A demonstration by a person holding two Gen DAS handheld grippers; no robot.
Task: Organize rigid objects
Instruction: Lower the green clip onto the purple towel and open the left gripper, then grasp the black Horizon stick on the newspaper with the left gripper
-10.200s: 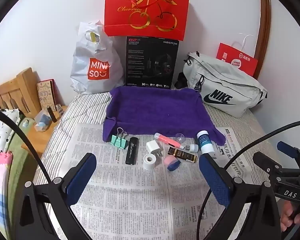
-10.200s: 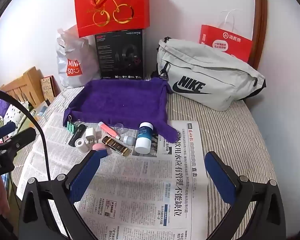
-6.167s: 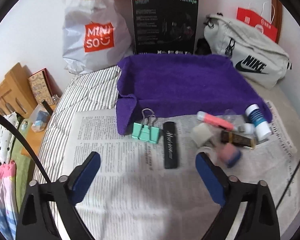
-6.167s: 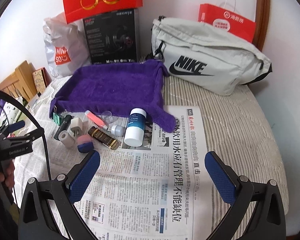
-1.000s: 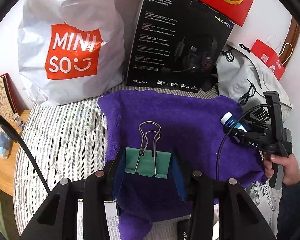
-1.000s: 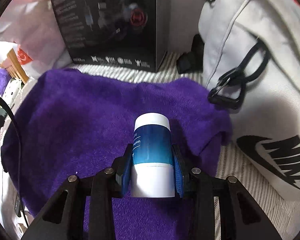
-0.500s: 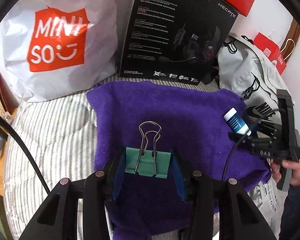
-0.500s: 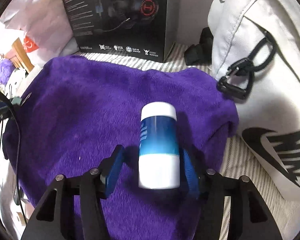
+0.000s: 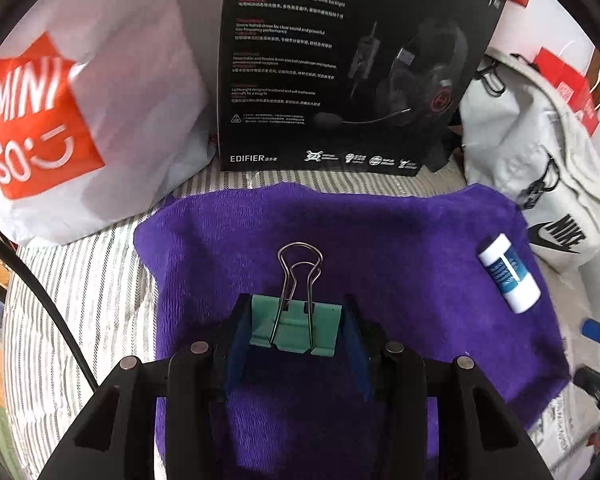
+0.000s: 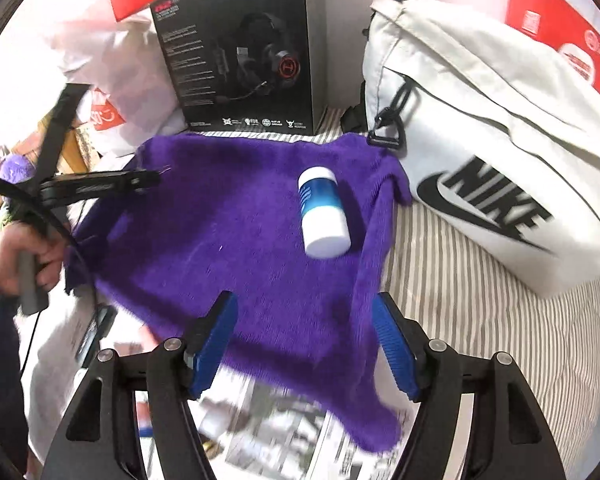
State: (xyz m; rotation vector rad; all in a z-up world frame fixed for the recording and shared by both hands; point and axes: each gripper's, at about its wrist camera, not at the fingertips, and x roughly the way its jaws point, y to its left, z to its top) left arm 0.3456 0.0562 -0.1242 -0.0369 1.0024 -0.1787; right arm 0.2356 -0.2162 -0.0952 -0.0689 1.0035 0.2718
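Observation:
My left gripper (image 9: 296, 332) is shut on a mint-green binder clip (image 9: 294, 330), its wire handles pointing forward, held over the left part of the purple towel (image 9: 380, 248). A blue-and-white bottle (image 10: 323, 212) lies on its side on the towel's far right part; it also shows in the left wrist view (image 9: 508, 274). My right gripper (image 10: 304, 350) is open and empty, drawn back over the towel's near edge (image 10: 260, 320). The left gripper shows at the left of the right wrist view (image 10: 156, 178).
A black headset box (image 9: 348, 68) stands behind the towel, a white Miniso bag (image 9: 80, 120) to its left, a white Nike bag (image 10: 500, 152) to its right. Newspaper (image 10: 284, 436) lies in front, with blurred small items (image 10: 100, 332) at the left.
My right gripper has opened, let go of the bottle and pulled back; the bottle now lies on the towel. My left gripper has moved forward over the towel with the clip.

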